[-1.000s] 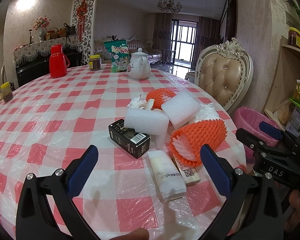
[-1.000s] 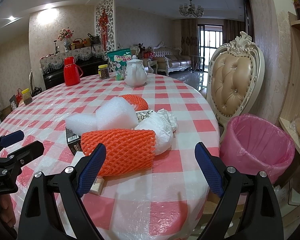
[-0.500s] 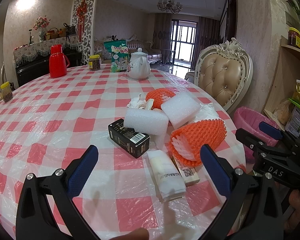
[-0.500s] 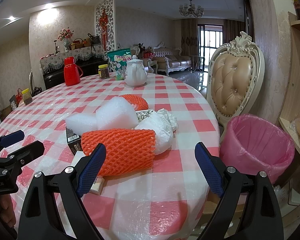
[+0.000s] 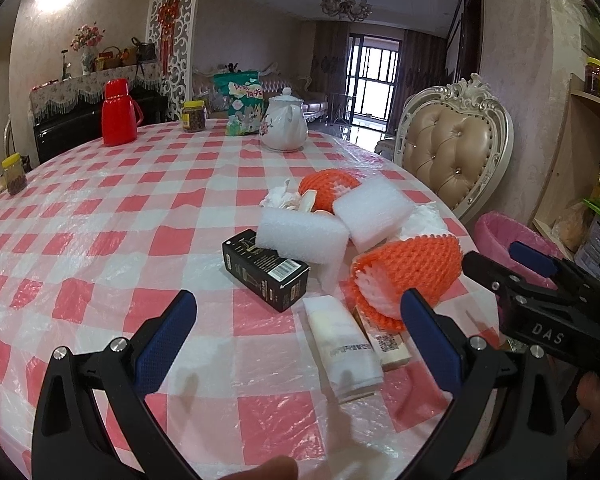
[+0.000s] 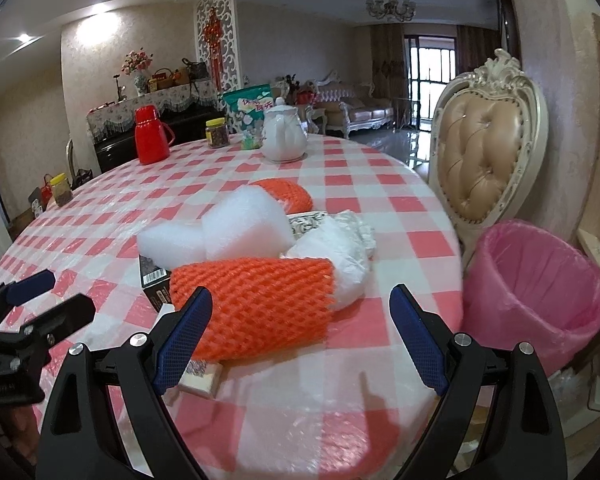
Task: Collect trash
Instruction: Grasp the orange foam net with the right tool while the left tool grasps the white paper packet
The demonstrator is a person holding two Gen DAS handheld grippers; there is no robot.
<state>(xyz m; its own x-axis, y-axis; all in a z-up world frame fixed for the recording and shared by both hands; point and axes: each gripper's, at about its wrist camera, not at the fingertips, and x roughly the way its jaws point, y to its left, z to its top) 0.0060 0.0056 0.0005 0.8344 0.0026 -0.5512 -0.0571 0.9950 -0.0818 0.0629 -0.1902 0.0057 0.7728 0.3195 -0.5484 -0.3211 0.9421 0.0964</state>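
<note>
A pile of trash lies on the red-checked table [image 5: 100, 216]: an orange foam net [image 5: 412, 268] [image 6: 256, 304], a second orange net [image 5: 328, 188], two white foam blocks [image 5: 300, 236] [image 5: 372, 212], a black box [image 5: 268, 270], a folded white tissue pack [image 5: 340, 344], a small beige box [image 5: 388, 344] and a crumpled white bag [image 6: 336, 256]. My left gripper [image 5: 296, 344] is open and empty, just short of the tissue pack. My right gripper [image 6: 300, 340] is open and empty, in front of the orange net. A pink-lined bin [image 6: 536, 292] stands right of the table.
A white teapot [image 5: 284, 124], a red thermos [image 5: 116, 112], a green snack bag [image 5: 240, 104] and jars [image 5: 194, 116] stand at the table's far side. A padded chair [image 6: 488, 140] stands behind the bin. Wooden shelves [image 5: 588, 152] are at the right.
The right gripper has shifted slightly forward and left toward the orange net. The left gripper has barely moved. Both stay open.
</note>
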